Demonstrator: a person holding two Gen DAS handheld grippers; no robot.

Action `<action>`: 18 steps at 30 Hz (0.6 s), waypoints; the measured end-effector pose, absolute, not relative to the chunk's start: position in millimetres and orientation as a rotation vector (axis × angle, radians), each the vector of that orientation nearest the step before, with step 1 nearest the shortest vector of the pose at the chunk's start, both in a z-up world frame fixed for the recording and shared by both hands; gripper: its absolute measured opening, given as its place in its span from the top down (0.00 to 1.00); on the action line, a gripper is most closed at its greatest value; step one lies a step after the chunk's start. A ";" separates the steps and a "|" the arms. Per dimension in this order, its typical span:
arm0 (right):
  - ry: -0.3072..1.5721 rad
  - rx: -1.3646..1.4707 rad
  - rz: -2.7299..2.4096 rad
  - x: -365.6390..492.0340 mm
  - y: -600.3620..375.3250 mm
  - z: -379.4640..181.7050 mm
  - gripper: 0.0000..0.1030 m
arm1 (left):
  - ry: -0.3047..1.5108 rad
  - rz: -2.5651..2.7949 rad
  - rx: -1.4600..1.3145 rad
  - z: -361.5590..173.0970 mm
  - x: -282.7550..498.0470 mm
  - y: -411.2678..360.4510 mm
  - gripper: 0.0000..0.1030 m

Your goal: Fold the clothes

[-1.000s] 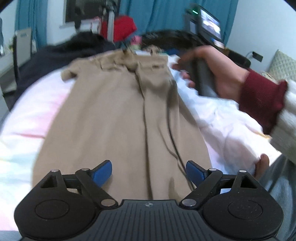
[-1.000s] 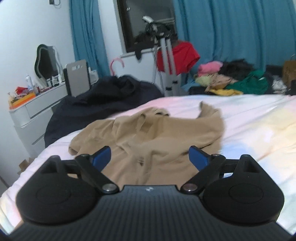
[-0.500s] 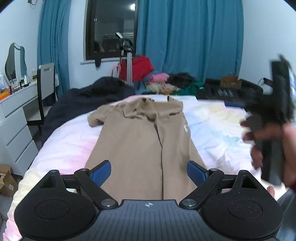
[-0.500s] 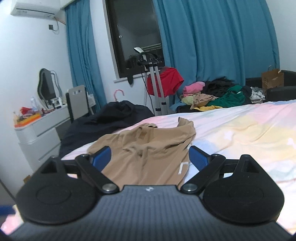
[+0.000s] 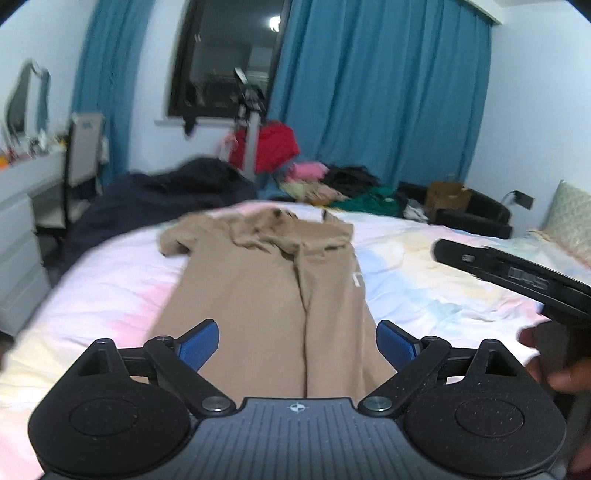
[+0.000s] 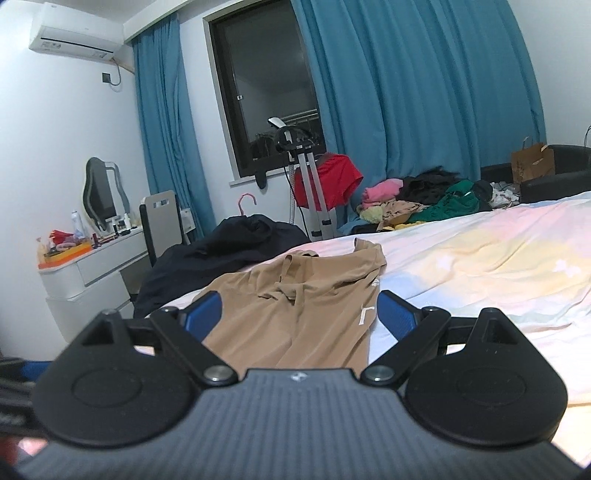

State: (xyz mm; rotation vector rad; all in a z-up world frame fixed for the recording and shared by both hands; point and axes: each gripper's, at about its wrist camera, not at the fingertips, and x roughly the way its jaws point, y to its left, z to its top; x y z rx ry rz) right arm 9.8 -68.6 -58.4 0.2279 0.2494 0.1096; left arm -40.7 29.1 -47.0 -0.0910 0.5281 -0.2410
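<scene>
On the pastel sheet (image 5: 424, 288), soft tan garment (image 5: 266, 295) lies flat; both grippers' jaws wide.

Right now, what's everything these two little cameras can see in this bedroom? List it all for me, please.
Tan garment: one, beige, spread lengthwise on the bed, a white tag at its right edge.
Bed sheet: one, pastel pink, yellow and blue, under the garment.
Dark bedding: one heap, navy-black, at the bed's far left edge.
Clothes pile: one, pink, yellow, green and black, beyond the bed.
Red cloth: one, hanging on a silver stand.
Curtains: blue, either side of a dark window.
Dresser: one, white, cluttered, by the left wall.
Paper bag: one, brown, far right.
Air conditioner: one, white, upper left.
Left gripper: open, blue pads, above the garment.
Right gripper: open, holding nothing.
</scene>
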 end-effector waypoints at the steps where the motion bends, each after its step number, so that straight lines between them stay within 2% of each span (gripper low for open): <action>1: 0.256 0.228 0.104 11.5 -69.0 -60.9 0.10 | 0.538 -0.243 -0.099 -53.8 -24.2 33.3 0.09; 3: 0.272 0.229 0.093 15.7 -70.0 -66.4 0.10 | 0.566 -0.235 -0.120 -68.5 14.0 43.4 0.09; 7: 0.305 0.231 0.070 28.0 -71.4 -77.9 0.10 | 0.693 -0.196 -0.353 -96.5 101.4 75.5 0.10; 11: 0.335 0.243 0.018 54.9 -66.1 -93.0 0.10 | 0.669 -0.147 -0.516 -119.5 171.5 102.7 0.10; 15: 0.385 0.205 0.055 88.3 -52.3 -114.1 0.10 | 0.644 -0.108 -0.635 -143.3 235.1 125.4 0.20; 18: 0.414 0.188 0.063 101.1 -52.3 -127.9 0.10 | 0.622 -0.069 -0.735 -156.8 272.3 141.7 0.21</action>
